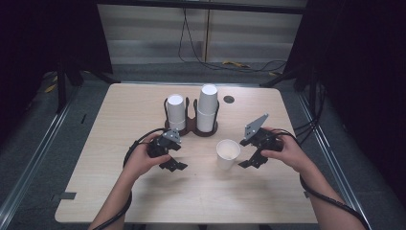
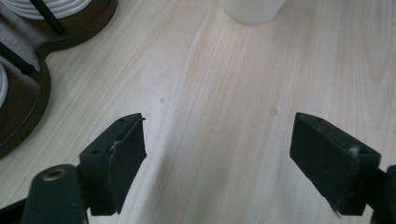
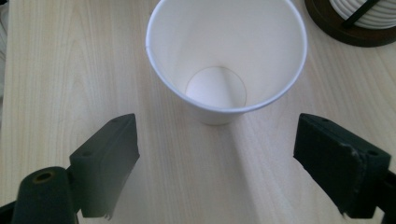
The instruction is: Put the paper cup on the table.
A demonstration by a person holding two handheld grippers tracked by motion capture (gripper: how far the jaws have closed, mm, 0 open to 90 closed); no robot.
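A single white paper cup [image 1: 228,153] stands upright and empty on the wooden table, mouth up; the right gripper view looks down into this cup [image 3: 226,60]. My right gripper [image 1: 250,163] sits just right of it, open, and in its own view my right gripper [image 3: 217,158] has nothing between its fingers. My left gripper [image 1: 173,165] is to the cup's left, apart from it, also open over bare wood; the left gripper [image 2: 217,158] shows the cup's base [image 2: 253,10] ahead. A dark two-slot cup holder [image 1: 190,125] behind holds two stacks of white cups [image 1: 207,108].
The holder's brown base [image 2: 28,88] lies close to the left gripper's left side. A small dark round hole [image 1: 229,99] marks the table's far right. Table edges run at left, right and front; cables and rails lie on the floor around.
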